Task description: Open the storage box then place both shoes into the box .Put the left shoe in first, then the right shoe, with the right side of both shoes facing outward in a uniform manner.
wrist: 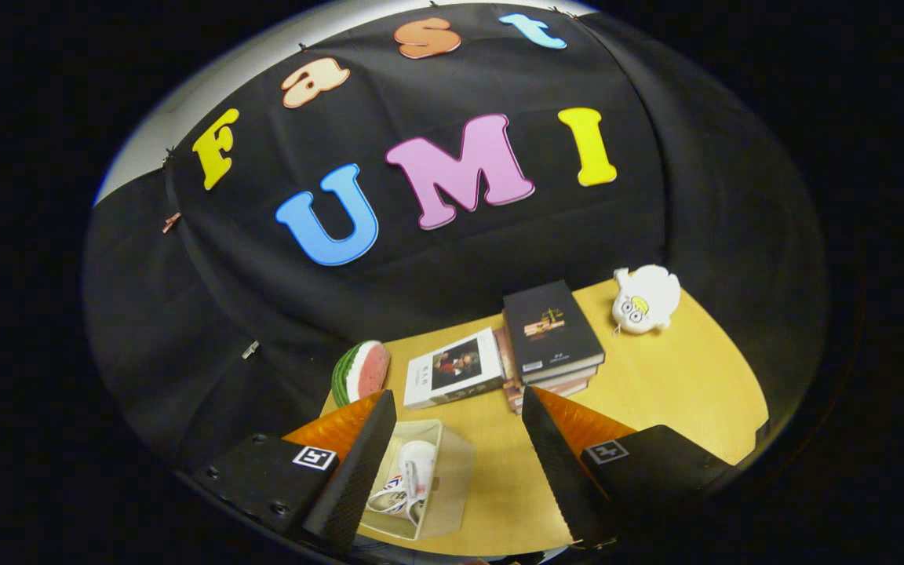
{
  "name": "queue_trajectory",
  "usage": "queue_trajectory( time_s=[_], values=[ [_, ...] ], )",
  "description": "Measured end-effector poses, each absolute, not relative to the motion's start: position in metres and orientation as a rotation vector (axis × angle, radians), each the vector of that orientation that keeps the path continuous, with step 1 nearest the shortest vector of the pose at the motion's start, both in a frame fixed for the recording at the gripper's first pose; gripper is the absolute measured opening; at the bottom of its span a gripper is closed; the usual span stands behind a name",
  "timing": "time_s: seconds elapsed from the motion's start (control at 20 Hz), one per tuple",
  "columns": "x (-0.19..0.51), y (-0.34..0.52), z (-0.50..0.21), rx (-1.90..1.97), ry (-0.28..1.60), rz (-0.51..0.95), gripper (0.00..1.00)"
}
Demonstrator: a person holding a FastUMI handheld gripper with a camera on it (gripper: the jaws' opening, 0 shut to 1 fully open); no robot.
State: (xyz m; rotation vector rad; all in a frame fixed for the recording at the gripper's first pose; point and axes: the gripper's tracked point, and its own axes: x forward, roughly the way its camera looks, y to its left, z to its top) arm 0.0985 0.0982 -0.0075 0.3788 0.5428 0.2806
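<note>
Black cloth backs a yellow-wood table [679,384]. Along its far side: a watermelon-slice toy [361,370], a flat white book [452,367], a stack of books [551,337] with a dark cover on top, a white plush toy [645,298].

Gripper [458,439] held high above the table, fingers spread wide, nothing between them.

Clear storage box [421,490] sits below, just beside the left finger and partly hidden by it. A white shoe [409,475] appears to lie inside it. Whether a lid is on, I cannot tell. No second shoe seen here.

Judgement: one shoe looks placed, the right shoe likely next. To do it well, grasp the shoe at its collar, keep it level, and match its facing to the first before lowering.
</note>
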Motion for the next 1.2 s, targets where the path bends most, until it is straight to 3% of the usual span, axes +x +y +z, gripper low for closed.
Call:
queue_trajectory(
  time_s=[0.6, 0.9, 1.2],
  values=[
    [0.116, -0.032, 0.032, 0.170, 0.217, 0.388, 0.98],
    [0.088, -0.048, 0.029, 0.039, 0.098, 0.310, 0.98],
    [0.050, -0.044, -0.001, 0.003, 0.124, 0.254, 0.97]
  ],
)
